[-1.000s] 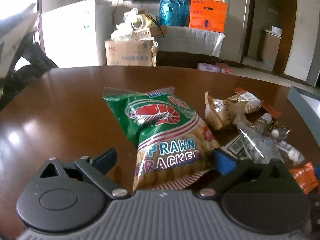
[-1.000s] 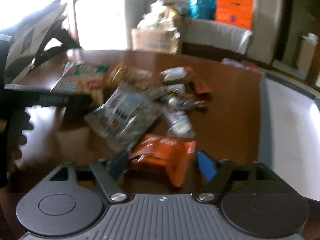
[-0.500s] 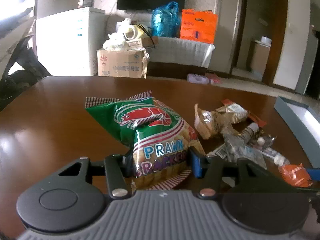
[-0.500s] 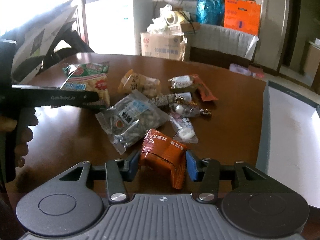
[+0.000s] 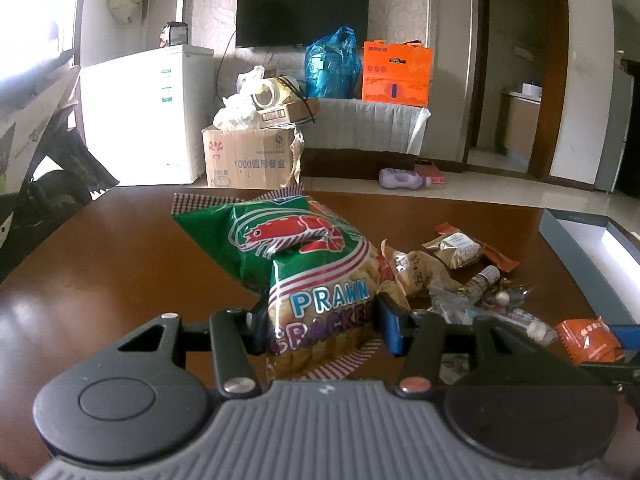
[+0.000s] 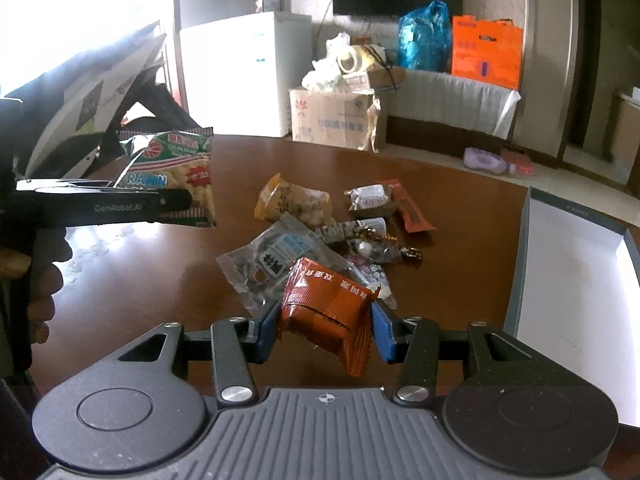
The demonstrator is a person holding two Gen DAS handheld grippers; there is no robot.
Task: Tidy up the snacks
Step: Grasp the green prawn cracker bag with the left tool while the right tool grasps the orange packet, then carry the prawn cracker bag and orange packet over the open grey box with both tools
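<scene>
The left hand-held gripper (image 5: 320,326) pinches the lower end of a green prawn cracker bag (image 5: 304,264), its blue pads pressed into the sides at the "PRAWN CRACKERS" lettering. The bag is glossy green with a red prawn drawn on it, red and white stripes and a checked crimped edge. Its long axis runs from the lower centre of the left wrist view up toward the upper left, the crimped top end pointing away from the camera. In the right wrist view the same bag (image 6: 176,176) hangs clear above the brown counter (image 6: 160,280) at the left of the frame, standing roughly upright.

The right hand-held gripper (image 6: 325,326) is clamped on an orange snack packet (image 6: 324,304), a crinkled foil wrapper with white characters. Its long axis slants from upper left to lower right, one crimped end drooping below the pads near the frame's centre, and it sits off the counter.

Loose snacks lie in a cluster at mid-frame: a clear nut pouch (image 6: 268,264) and a yellow packet (image 6: 292,204). An open grey box (image 6: 532,264) stands at the right edge.
</scene>
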